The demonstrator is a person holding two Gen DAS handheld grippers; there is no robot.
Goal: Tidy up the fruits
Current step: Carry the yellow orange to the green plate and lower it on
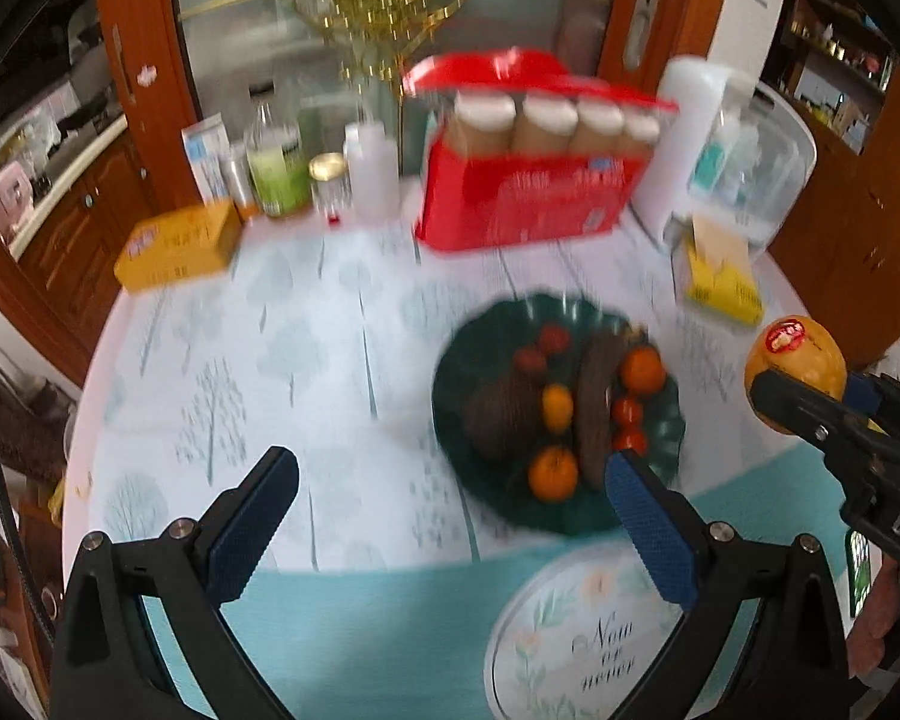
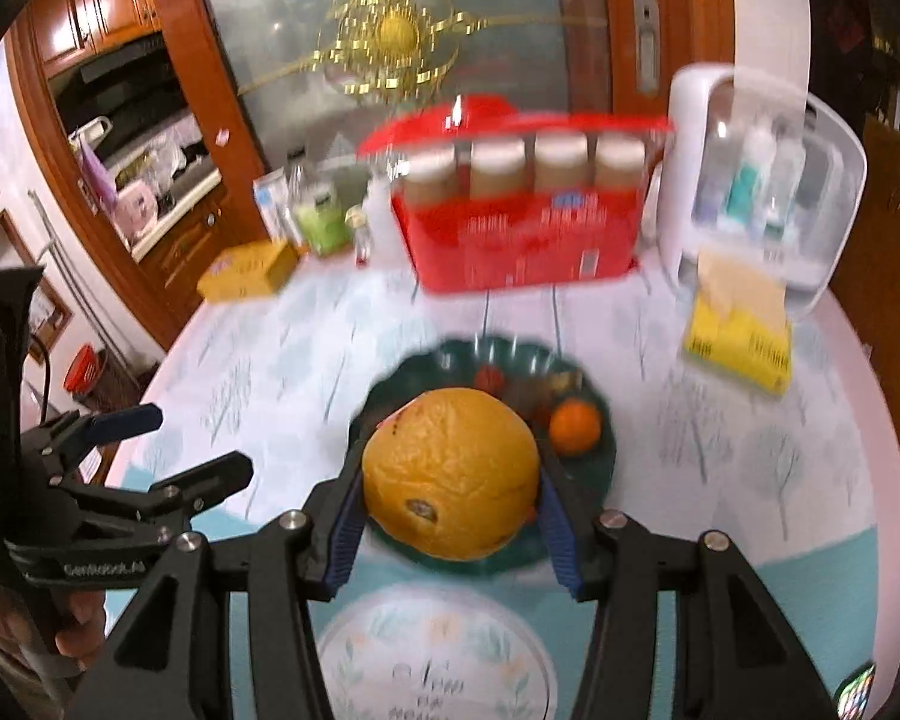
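A dark green scalloped plate [image 1: 669,420] sits on the table and holds small oranges [image 1: 553,473], small red fruits [image 1: 627,411] and dark brown pieces [image 1: 594,402]. My left gripper [image 1: 450,516] is open and empty, above the table's near edge, left of the plate. My right gripper [image 2: 450,510] is shut on a large orange [image 2: 450,471] and holds it in the air above the plate's [image 2: 600,474] near side. The same orange [image 1: 795,369], with a red sticker, shows at the right of the left wrist view. The left gripper [image 2: 204,450] shows at the left of the right wrist view.
A red box of jars [image 1: 522,204] stands behind the plate. A yellow box [image 1: 177,246], bottles [image 1: 276,171], a white case [image 1: 744,162] and a yellow tissue pack [image 1: 723,282] line the table's far side. A round floral mat [image 1: 576,642] lies at the near edge.
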